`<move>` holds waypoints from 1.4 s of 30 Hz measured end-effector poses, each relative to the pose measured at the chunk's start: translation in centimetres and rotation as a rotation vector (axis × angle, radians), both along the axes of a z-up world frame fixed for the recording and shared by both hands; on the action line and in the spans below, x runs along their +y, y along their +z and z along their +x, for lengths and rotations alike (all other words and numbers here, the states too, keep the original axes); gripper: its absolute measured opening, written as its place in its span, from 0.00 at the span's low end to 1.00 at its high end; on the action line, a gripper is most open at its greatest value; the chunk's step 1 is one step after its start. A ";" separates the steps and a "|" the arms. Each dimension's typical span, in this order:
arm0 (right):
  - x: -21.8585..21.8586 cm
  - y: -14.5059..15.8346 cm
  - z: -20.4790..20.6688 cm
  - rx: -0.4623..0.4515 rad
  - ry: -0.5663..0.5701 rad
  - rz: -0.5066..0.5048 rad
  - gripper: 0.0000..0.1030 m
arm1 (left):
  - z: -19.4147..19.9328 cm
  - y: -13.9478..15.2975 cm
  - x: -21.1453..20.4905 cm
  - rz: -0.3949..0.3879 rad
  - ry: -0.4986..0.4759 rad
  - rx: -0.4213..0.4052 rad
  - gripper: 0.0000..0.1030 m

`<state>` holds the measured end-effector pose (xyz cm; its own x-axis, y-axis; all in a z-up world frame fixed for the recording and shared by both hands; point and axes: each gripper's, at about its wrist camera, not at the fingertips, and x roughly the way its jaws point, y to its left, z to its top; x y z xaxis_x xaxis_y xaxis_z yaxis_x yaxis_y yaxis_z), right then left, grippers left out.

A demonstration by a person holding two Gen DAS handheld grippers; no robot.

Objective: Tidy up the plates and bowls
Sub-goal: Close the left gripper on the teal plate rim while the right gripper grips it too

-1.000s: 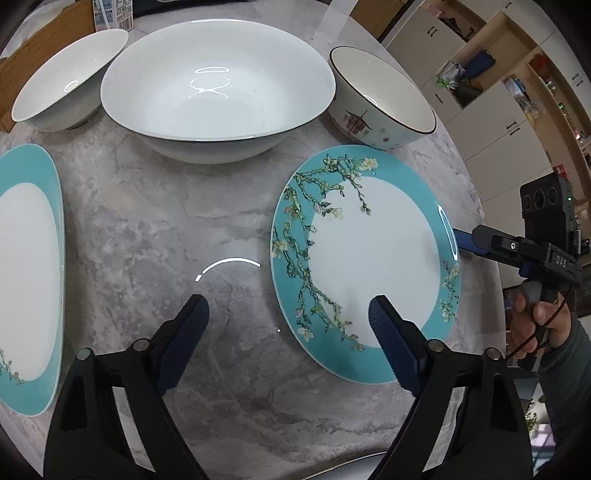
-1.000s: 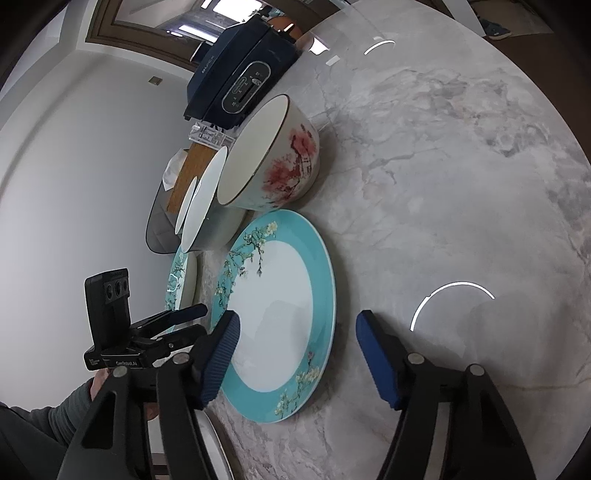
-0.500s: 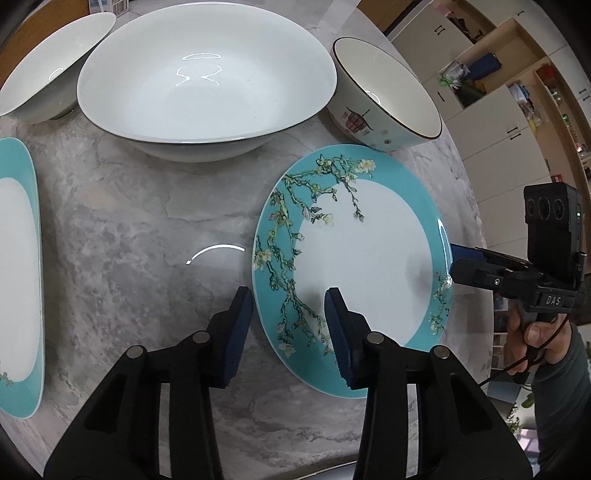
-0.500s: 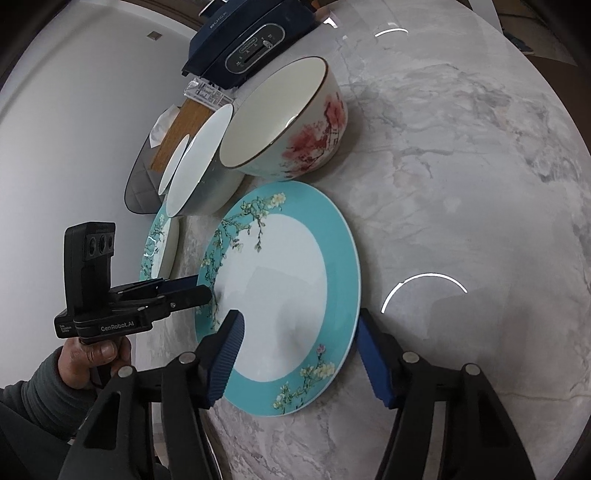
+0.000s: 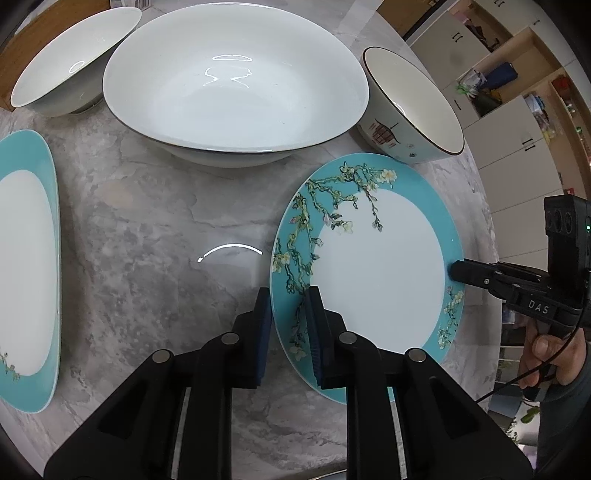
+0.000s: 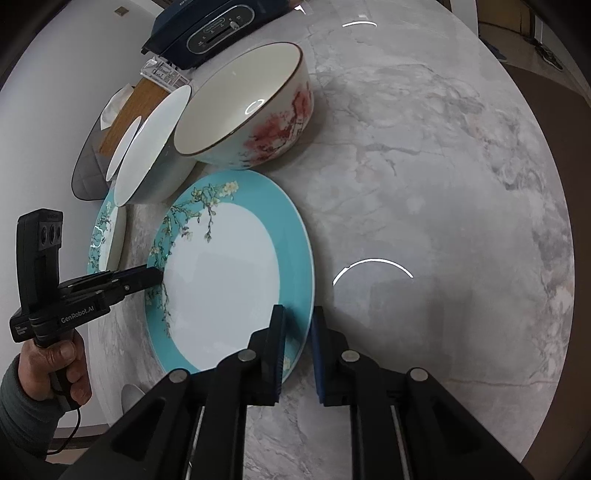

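Both grippers pinch the plate (image 5: 384,266): left (image 5: 287,325) on its near rim, right (image 6: 298,341) opposite. Right view alone shows the toaster (image 6: 218,29), probably.

Both grippers are clamped down right now, 1 on each side of the same plate (image 5: 384,266). The left gripper (image 5: 290,328) has its 2 blue pads squeezing the rim, 1 above and 1 under. The right gripper (image 6: 298,350) does the same on the opposite edge. You can see each hand (image 6: 55,365) wrapped around its black handle, sleeve at the wrist.
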<state>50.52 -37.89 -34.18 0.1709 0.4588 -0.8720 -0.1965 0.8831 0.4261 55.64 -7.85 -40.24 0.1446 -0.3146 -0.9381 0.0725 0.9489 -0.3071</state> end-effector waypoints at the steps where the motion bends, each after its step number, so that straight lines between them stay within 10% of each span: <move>1: 0.0 0.0 0.0 -0.004 -0.003 -0.004 0.14 | 0.0 0.0 0.0 0.002 -0.003 0.000 0.16; 42: -0.3 2.0 -0.9 0.003 -0.080 0.021 0.13 | -0.8 1.8 -0.2 0.015 -0.006 0.033 0.15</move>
<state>49.65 -38.22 -32.17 0.2054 0.4620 -0.8628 -0.1244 0.8867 0.4452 54.81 -8.09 -38.41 0.1111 -0.3012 -0.9471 0.0686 0.9530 -0.2951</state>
